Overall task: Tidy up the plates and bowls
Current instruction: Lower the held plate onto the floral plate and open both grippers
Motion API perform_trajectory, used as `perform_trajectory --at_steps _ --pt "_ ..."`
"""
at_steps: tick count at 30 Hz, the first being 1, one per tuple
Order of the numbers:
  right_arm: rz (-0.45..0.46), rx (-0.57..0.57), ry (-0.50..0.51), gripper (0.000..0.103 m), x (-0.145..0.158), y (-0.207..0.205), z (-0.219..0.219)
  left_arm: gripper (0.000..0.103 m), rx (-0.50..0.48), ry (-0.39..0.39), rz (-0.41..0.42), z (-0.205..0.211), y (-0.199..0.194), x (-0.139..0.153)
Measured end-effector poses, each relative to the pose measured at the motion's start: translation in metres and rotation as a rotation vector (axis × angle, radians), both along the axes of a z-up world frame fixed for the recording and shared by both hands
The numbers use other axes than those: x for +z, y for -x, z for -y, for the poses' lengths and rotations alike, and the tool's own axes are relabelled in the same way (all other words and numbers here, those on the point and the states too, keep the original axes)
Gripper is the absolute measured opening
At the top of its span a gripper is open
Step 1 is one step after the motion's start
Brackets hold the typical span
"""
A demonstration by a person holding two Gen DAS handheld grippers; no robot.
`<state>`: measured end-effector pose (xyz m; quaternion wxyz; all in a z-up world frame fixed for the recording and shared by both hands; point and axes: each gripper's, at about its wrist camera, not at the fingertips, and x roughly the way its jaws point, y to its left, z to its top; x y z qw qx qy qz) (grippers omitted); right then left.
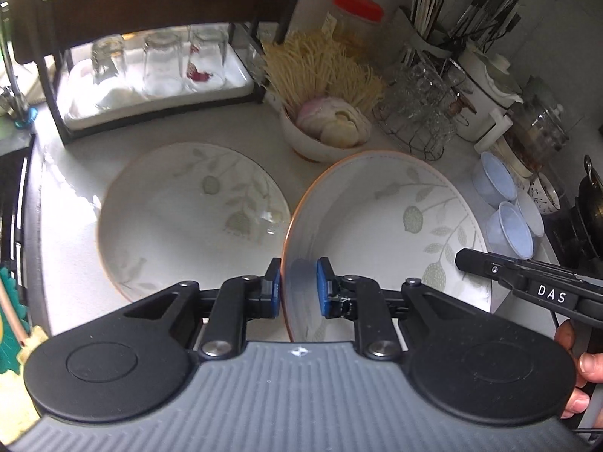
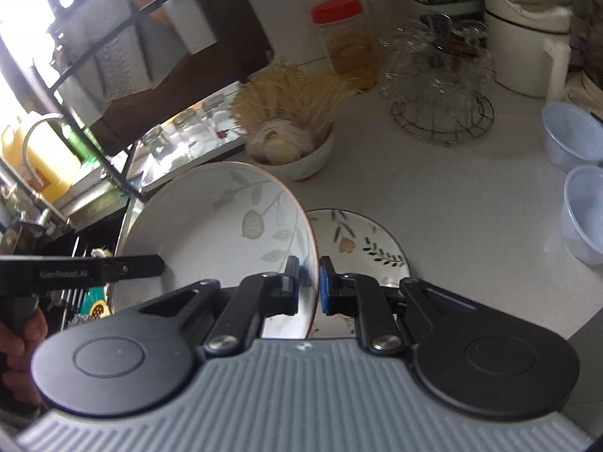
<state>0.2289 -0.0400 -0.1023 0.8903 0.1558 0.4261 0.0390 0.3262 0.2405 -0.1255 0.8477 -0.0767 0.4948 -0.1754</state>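
1. White stoneware with a pale leaf print and a thin orange rim: this held plate [image 1: 380, 226] is raised off the counter [image 1: 71, 196] and tilted, carried by both grippers at once.
2. Left gripper [image 1: 298, 287] has its blue pads clamped on the plate's near-left rim, one pad on each face.
3. Right gripper [image 2: 309, 284] is pinched shut on the same plate's right edge [image 2: 226, 233], the rim running between its pads.
4. Each gripper shows in the other's view as a black finger reaching in from the side, with part of a hand behind it.
5. A matching second plate [image 1: 188, 218] lies flat on the counter, just left of the held one in the left wrist view.
6. A smaller plate with dark leaves [image 2: 361, 245] lies flat under and behind the right gripper.
7. Behind the plates stands a white bowl [image 1: 312, 139] of pale rounds, touching a bundle of thin noodles [image 1: 320, 64].
8. Two translucent plastic cups [image 2: 576, 173] sit at the counter's right side, well apart from the plates.
9. Upturned glasses [image 1: 158, 64] stand on a tray in the dark rack [image 1: 64, 120] at the back left.
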Motion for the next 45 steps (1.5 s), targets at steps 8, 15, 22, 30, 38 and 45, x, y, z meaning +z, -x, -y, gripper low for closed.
perform_trajectory --at_steps 8,15,22,30,38,45 --pt "-0.033 0.002 0.005 0.014 -0.031 -0.010 0.033 0.022 0.009 -0.026 -0.097 0.038 -0.017 -0.035" --pt "-0.023 0.061 0.041 0.014 -0.050 -0.023 0.038 0.024 0.089 -0.036 -0.156 0.047 -0.024 -0.056" --pt "-0.022 0.088 0.063 0.015 -0.059 -0.028 0.042 0.024 0.143 -0.058 -0.174 0.055 -0.027 -0.064" --pt "-0.020 0.102 0.082 0.016 -0.069 -0.029 0.044 0.025 0.153 -0.097 -0.182 0.066 -0.023 -0.067" --pt "-0.005 0.108 0.093 0.017 -0.074 -0.029 0.042 0.025 0.155 -0.105 -0.197 0.074 -0.029 -0.065" --pt "0.007 0.114 0.088 0.017 -0.076 -0.030 0.039 0.033 0.189 -0.033 -0.247 0.062 -0.029 -0.059"
